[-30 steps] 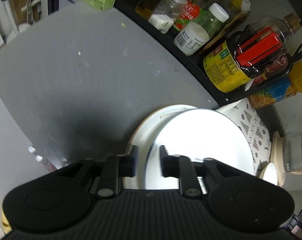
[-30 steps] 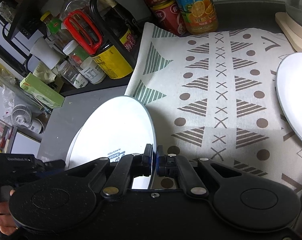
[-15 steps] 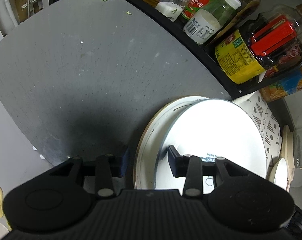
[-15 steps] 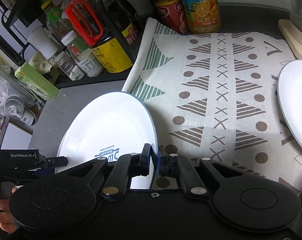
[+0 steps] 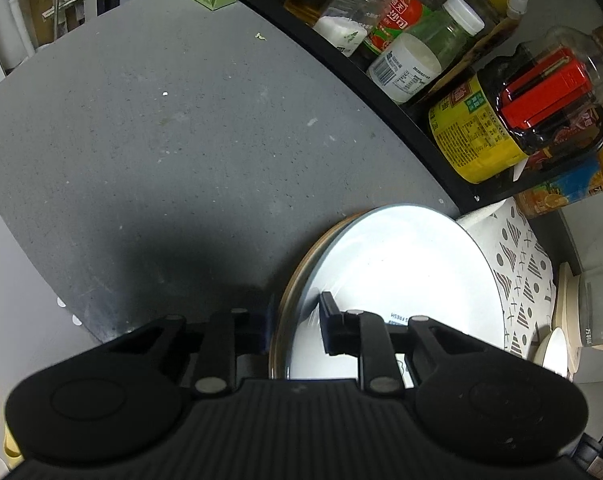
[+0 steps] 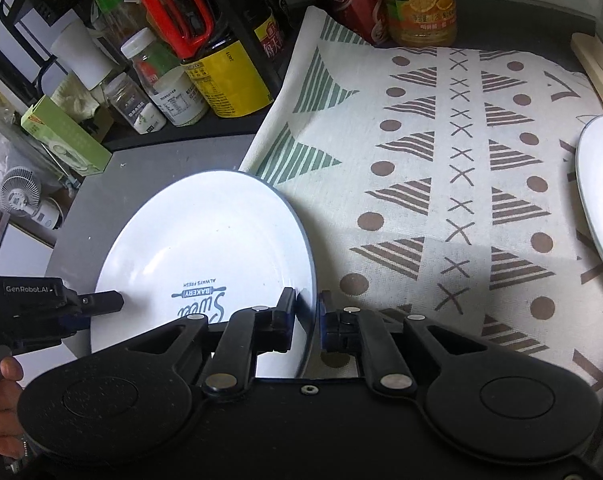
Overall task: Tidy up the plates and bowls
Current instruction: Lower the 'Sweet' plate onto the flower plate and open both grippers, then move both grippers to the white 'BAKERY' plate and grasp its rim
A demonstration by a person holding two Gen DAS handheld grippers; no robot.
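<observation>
Here the white plate (image 6: 205, 248) with the blue bakery print lies at the edge of the grey surface (image 5: 161, 140), its far rim just beside the patterned cloth (image 6: 461, 160). In the left wrist view a brown-edged rim of a second plate (image 5: 297, 276) shows under it, so the white one seems to sit on top of a stack.

The right tool (image 6: 304, 312) has its jaws narrow around the plate's near right rim. They have just been opening a little, with the rim between them, and a slim gap shows on each side, so the pinch looks slack rather than firm. The left tool (image 5: 293, 320) straddles the left edge of the stack. Its jaws have just been closing, with the plate edges between them, one finger outside the rim and the other resting over the white face. Whether the pads already press cannot be told.

The plate is stiff and glossy, probably ceramic or enamel, so it will not bend. It can slide between smooth pads, though, and may chip if it drops. Its rim is the only place to take hold, and a pinch should reach well past the lip. Held at one edge it will want to tip, so two opposite grips suit it better. Another white plate (image 6: 601, 184) lies on the cloth, well apart to the right. Bottles and jars (image 5: 405, 56) crowd the shelf behind.
</observation>
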